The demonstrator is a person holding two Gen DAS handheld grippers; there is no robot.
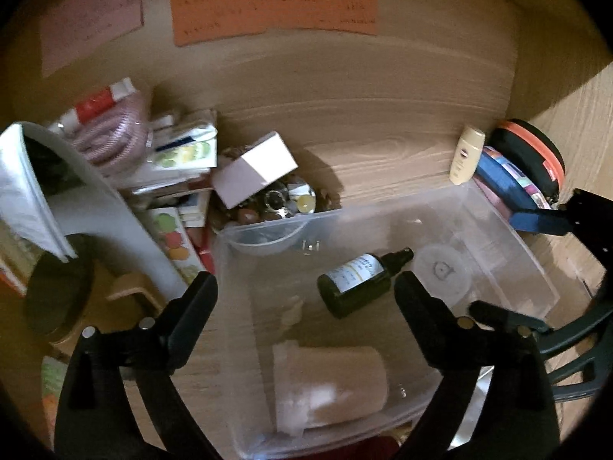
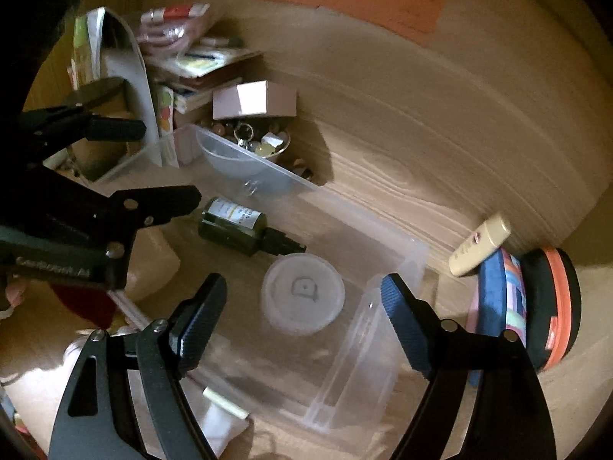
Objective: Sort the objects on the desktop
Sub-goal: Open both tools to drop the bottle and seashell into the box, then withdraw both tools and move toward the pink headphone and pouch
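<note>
A clear plastic bin stands on the wooden desk. On its floor lie a dark green spray bottle on its side, a round translucent lidded jar and a cream cylinder. My left gripper hangs open above the bin, and the bottle lies below, near its right finger. My right gripper is open too, directly over the round jar, with nothing pressed between its blue pads. The bottle lies just beyond, beside the left gripper's fingers.
A cream tube, a blue patterned pouch and an orange-and-black round case sit right of the bin. Behind its left corner are a white box, a bowl of trinkets and stacked packets. Coloured papers lie at the back.
</note>
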